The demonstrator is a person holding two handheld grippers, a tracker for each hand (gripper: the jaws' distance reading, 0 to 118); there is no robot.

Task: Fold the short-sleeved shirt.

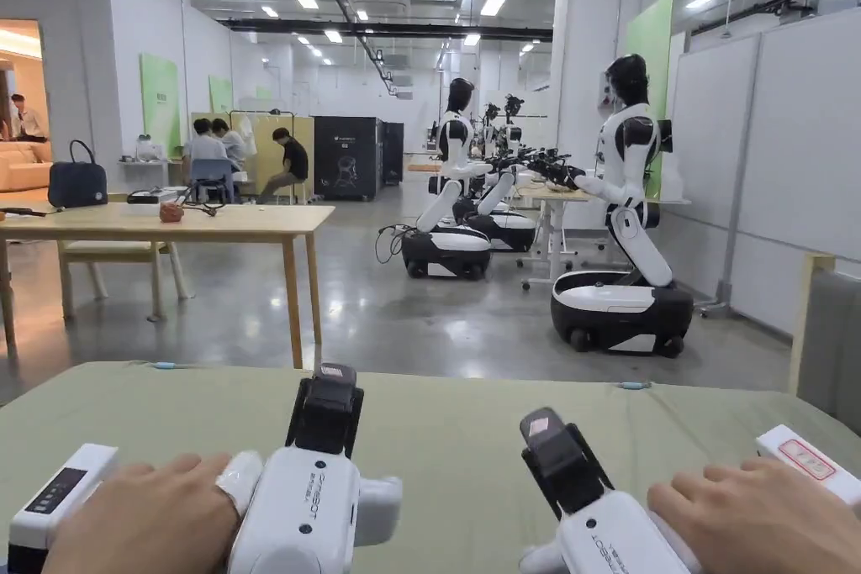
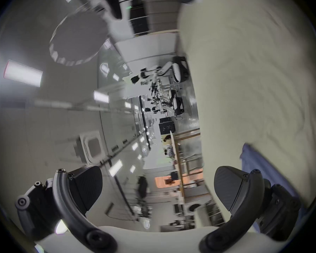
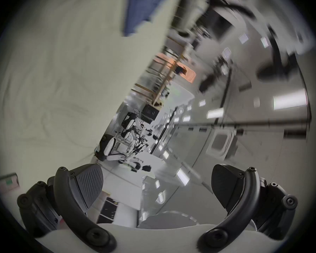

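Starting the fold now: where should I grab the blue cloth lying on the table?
Pinch the blue cloth at its exposed corner, sliding one jaw under from the bare table cover side: it lies flat, its edge straight there. The left gripper, open, looks nearest.

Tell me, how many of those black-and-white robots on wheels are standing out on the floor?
3 that I can make out: the nearest robot at the right, the middle robot left of it, and a farther robot between them. Others may be hidden behind.

green-covered table (image 1: 437, 433) | wooden table (image 1: 210, 223) | dark handbag (image 1: 77, 181) | 3 seated people (image 1: 220, 149)
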